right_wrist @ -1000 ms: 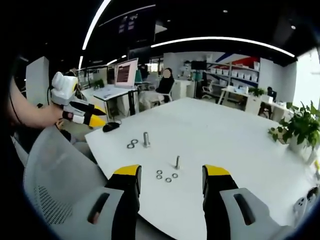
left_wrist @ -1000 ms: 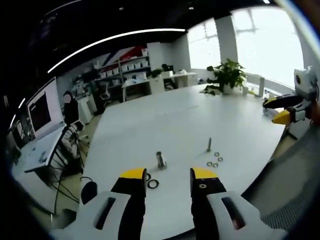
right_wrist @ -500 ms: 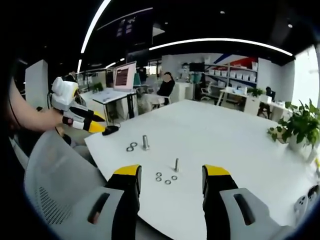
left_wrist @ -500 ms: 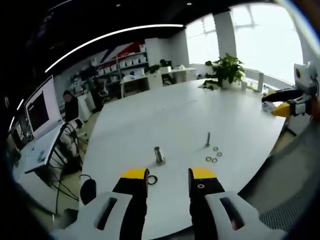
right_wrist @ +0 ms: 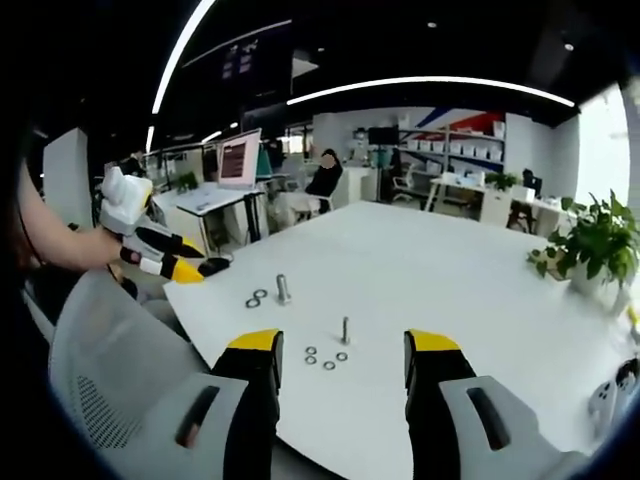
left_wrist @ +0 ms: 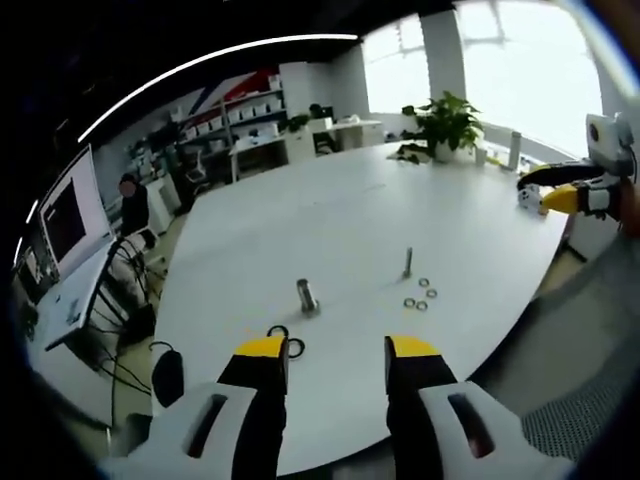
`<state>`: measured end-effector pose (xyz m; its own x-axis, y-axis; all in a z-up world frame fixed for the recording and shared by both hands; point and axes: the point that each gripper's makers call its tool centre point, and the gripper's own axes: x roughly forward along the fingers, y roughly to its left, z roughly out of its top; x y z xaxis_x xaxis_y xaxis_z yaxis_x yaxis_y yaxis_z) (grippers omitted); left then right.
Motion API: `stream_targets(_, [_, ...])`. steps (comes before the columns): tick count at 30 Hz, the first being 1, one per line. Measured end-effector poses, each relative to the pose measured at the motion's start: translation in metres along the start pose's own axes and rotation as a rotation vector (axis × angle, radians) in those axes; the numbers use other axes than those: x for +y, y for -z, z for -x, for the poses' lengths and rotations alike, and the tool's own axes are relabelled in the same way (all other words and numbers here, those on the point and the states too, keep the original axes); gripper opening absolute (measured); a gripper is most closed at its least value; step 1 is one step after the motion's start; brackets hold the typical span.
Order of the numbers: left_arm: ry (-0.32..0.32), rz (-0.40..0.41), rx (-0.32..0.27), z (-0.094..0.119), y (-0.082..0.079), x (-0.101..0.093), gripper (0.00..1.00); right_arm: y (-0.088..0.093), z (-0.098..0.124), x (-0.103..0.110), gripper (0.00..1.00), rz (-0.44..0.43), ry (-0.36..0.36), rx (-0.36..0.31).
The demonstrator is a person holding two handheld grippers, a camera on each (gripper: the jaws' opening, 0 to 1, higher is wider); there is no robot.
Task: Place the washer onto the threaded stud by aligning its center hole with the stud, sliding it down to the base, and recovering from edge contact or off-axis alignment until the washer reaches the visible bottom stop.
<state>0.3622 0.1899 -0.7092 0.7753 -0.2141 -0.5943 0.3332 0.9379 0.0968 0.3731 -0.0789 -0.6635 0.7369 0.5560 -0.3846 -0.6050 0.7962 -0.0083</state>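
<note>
On the large white table (right_wrist: 440,270), the thin upright threaded metal stud (right_wrist: 345,329) stands bare with three small metal ring washers (right_wrist: 326,358) lying flat just beside its base, at about six o'clock from it in the right gripper view. The thicker grey metal bolt (left_wrist: 306,295) stands at nine o'clock of the stud in the left gripper view, with two dark rings (left_wrist: 287,342) near it. Both the left gripper (left_wrist: 336,352) and the right gripper (right_wrist: 342,347) have their yellow-tipped jaws spread wide apart, holding nothing.
</note>
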Motion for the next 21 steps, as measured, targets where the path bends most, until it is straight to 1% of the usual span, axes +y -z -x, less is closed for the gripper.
stream_targets(2, [0.027,0.050,0.003,-0.003,0.000,0.000,0.40,-0.002,0.000,-0.001,0.51,0.005,0.004,-0.004])
stream_targets(3, [0.039,0.070,0.024,-0.005,0.003,-0.002,0.42,-0.004,0.000,-0.003,0.51,0.006,0.010,-0.011])
stream_targets(4, [0.037,0.072,0.047,-0.006,0.007,-0.001,0.43,-0.006,0.001,-0.005,0.51,0.003,0.020,-0.019])
stream_targets(5, [0.041,0.071,0.053,-0.008,0.008,-0.001,0.43,-0.006,0.003,-0.007,0.51,-0.007,0.032,-0.027])
stream_targets(6, [0.047,0.075,0.073,-0.009,0.011,-0.002,0.42,-0.006,0.004,-0.009,0.50,-0.012,0.037,-0.027])
stream_targets(9, [0.055,0.081,0.090,-0.013,0.012,-0.001,0.42,-0.004,0.003,-0.011,0.50,-0.016,0.043,-0.021])
stream_targets(11, [0.051,0.068,0.104,-0.016,0.012,0.002,0.42,-0.005,0.004,-0.011,0.50,-0.020,0.043,-0.025])
stream_targets(14, [0.058,0.085,0.116,-0.023,0.011,0.006,0.42,-0.004,0.003,-0.009,0.50,-0.007,0.039,-0.017])
stream_targets(16, [0.067,0.097,0.142,-0.030,0.014,0.010,0.42,-0.004,0.003,-0.009,0.49,-0.009,0.036,-0.019])
stream_targets(17, [0.053,0.100,0.164,-0.033,0.015,0.014,0.43,-0.005,0.003,-0.010,0.49,-0.008,0.040,-0.022])
stream_targets(19, [0.046,0.110,0.151,-0.039,0.010,0.020,0.43,-0.005,0.004,-0.010,0.49,-0.014,0.042,-0.021])
stream_targets(21, [0.053,0.133,0.160,-0.047,0.009,0.024,0.41,-0.003,0.003,-0.012,0.49,-0.017,0.046,-0.015])
